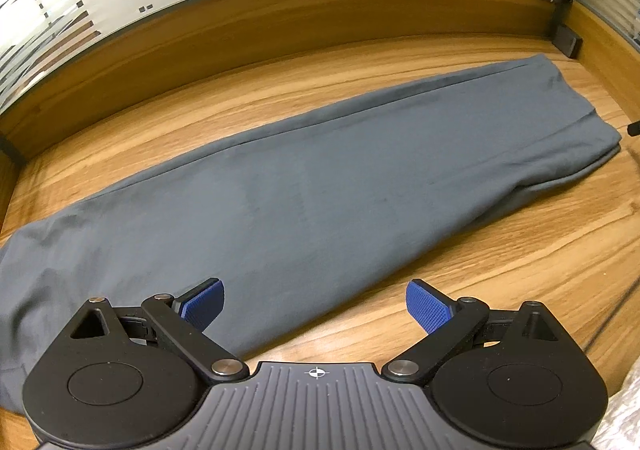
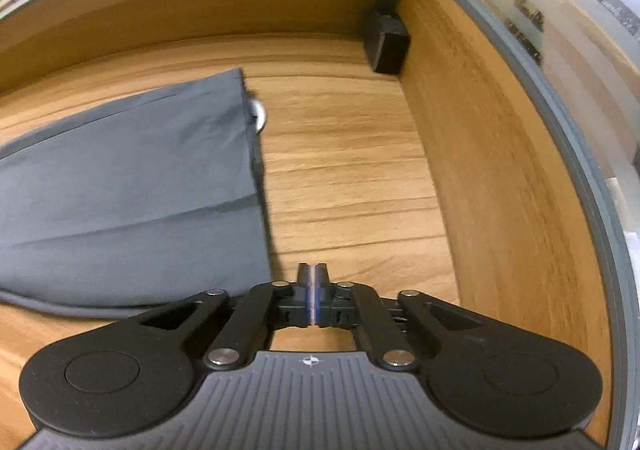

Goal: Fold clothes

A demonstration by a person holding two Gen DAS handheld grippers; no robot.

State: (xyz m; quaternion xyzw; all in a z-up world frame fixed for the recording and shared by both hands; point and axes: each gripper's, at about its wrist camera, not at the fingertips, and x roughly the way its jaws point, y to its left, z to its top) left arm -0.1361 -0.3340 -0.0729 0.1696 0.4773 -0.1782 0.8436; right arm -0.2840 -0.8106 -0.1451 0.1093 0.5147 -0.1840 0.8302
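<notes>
1. Left wrist view: the left gripper [image 1: 314, 308] has its jaws spread wide with nothing between them; its blue ribbed pads [image 1: 202, 308] stand far apart

2. Under its left pad lies the near edge of a dark grey garment [image 1: 304, 190], folded lengthwise into a long band; the right pad hangs over bare wooden tabletop [image 1: 480, 250]. Whether either pad touches what is below it cannot be told

3. From this gripper the garment runs ahead and to the right, narrowing to a layered end near the far right corner, with a straight seam line along its far side; its broad, slightly rumpled end spreads off to the left of the gripper

4. Further ahead a wooden partition wall [image 1: 280, 22] topped with striped frosted glass bounds the table, and a black post bracket [image 1: 568, 40] stands in the far right corner

5. Right wrist view: the right gripper [image 2: 312, 274] has its jaws pressed together with nothing pinched, over bare table just right of the garment's end [image 2: 132, 190]

6. That end lies ahead and to the left of the closed tips, its straight edge running away from them; a small pale rounded thing [image 2: 258, 114], too blurred to name, peeks out at the far part of that edge

7. Ahead and right stands the black bracket [image 2: 386, 44], with the curved wooden wall [image 2: 500, 170] running along the right
</notes>
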